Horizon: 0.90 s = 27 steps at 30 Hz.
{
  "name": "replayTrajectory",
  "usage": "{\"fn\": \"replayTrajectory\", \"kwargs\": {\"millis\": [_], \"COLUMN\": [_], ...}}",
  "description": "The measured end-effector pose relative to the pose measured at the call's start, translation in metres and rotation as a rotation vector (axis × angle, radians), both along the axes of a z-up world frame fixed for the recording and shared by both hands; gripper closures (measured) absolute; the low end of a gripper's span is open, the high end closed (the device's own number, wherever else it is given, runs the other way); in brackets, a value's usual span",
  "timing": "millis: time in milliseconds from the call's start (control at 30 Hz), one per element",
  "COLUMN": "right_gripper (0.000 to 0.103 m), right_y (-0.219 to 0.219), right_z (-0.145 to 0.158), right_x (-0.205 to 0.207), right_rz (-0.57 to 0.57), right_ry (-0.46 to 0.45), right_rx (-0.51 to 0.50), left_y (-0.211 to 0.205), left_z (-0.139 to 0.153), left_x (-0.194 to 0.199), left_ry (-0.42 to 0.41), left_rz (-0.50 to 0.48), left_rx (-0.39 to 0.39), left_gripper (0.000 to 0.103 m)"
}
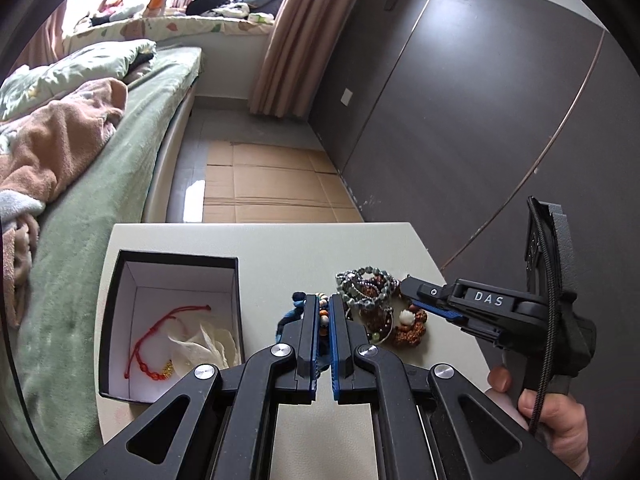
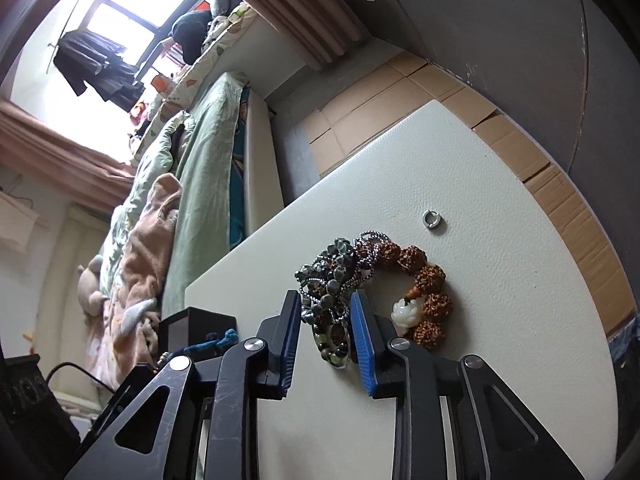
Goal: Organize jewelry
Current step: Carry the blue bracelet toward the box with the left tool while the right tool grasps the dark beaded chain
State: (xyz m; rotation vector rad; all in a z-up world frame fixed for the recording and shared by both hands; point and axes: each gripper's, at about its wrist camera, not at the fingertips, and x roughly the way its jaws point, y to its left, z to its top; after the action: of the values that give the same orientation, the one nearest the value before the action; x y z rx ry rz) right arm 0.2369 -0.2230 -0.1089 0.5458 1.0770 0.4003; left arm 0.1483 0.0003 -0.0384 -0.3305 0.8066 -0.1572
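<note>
left tool clamps half-hidden blue bracelet | right tool parted astride bead pile

Red cord bracelet in box; beaded bracelets heaped beside.

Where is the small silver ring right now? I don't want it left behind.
In the right wrist view the small silver ring lies alone on the white table, just beyond the brown bead bracelet, toward the table's far edge.

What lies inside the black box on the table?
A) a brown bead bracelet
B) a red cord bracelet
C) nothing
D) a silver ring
B: the left wrist view shows a red cord bracelet lying on the white bottom of the black box, beside some white paper.
</note>
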Motion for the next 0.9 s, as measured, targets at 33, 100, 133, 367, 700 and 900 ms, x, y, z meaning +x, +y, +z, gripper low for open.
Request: {"fn": "replayTrajectory", "kwargs": {"millis": [33, 100, 133, 367, 700, 900], "right_gripper": [0.076, 0.076, 0.077, 0.077, 0.093, 0.093], "right_y": [0.003, 0.009, 0.01, 0.019, 0.024, 0.024], "right_z": [0.001, 0.002, 0.001, -0.007, -0.003, 0.021], "right_x": [0.001, 0.004, 0.005, 0.019, 0.023, 0.011], "right_rz": [0.002, 0.005, 0.004, -0.007, 0.003, 0.022], "right_ry": [-0.006, -0.014, -0.015, -0.004, -0.028, -0.113], "right_rx": [-0.014, -0.046, -0.058, -0.112, -0.141, -0.079], "left_y": [0.002, 0.004, 0.005, 0.01, 0.022, 0.034], "left_z": [0.0, 0.0, 0.0, -0.001, -0.002, 0.005], "left_x": [0.001, 0.003, 0.003, 0.011, 0.016, 0.007], "left_ry": [-0.001, -0.001, -0.001, 0.002, 0.001, -0.021], "left_rz": [0.001, 0.003, 0.005, 0.002, 0.015, 0.047], "left_rx": [-0.004, -0.008, -0.011, -0.026, -0.036, -0.054], "left_gripper": [0.099, 0.099, 0.099, 0.099, 0.099, 0.099]}}
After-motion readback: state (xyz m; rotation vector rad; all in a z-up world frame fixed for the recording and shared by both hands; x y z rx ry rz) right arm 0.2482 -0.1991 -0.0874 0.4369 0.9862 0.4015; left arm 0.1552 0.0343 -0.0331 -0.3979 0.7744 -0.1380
